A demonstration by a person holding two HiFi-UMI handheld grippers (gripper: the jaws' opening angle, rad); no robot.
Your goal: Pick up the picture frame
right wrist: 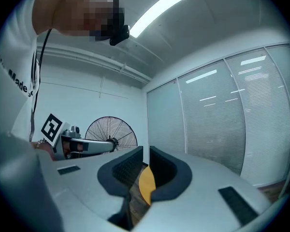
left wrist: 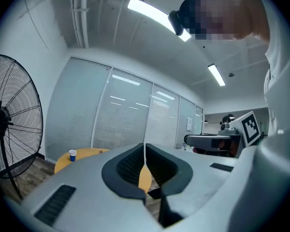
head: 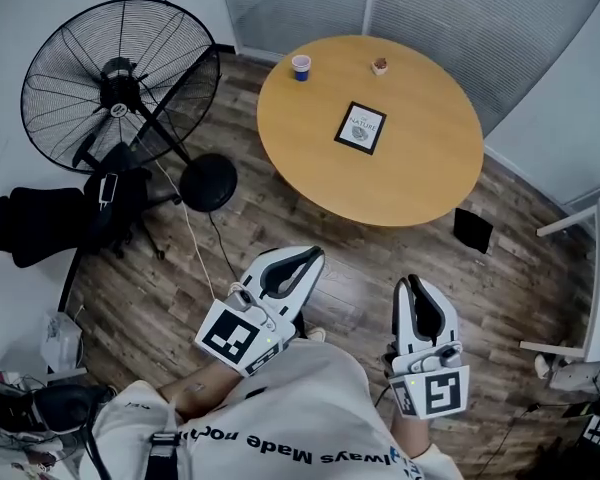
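Observation:
The picture frame (head: 361, 127), black-edged with a white print, lies flat near the middle of the round wooden table (head: 420, 178). Both grippers are held low by the person's body, well short of the table over the wood floor. My left gripper (head: 318, 255) points towards the table with its jaws shut and nothing between them; its own view (left wrist: 145, 146) shows the table edge (left wrist: 89, 153) far ahead. My right gripper (head: 408, 282) is also shut and holds nothing, and a sliver of the table (right wrist: 146, 183) shows between its pads (right wrist: 128, 168). Neither gripper view shows the frame.
A blue cup (head: 301, 67) and a small brown object (head: 380, 66) stand at the table's far side. A large floor fan (head: 120, 83) with a round base (head: 208, 182) stands left. A black bag (head: 40, 223) and a black square (head: 472, 230) lie on the floor.

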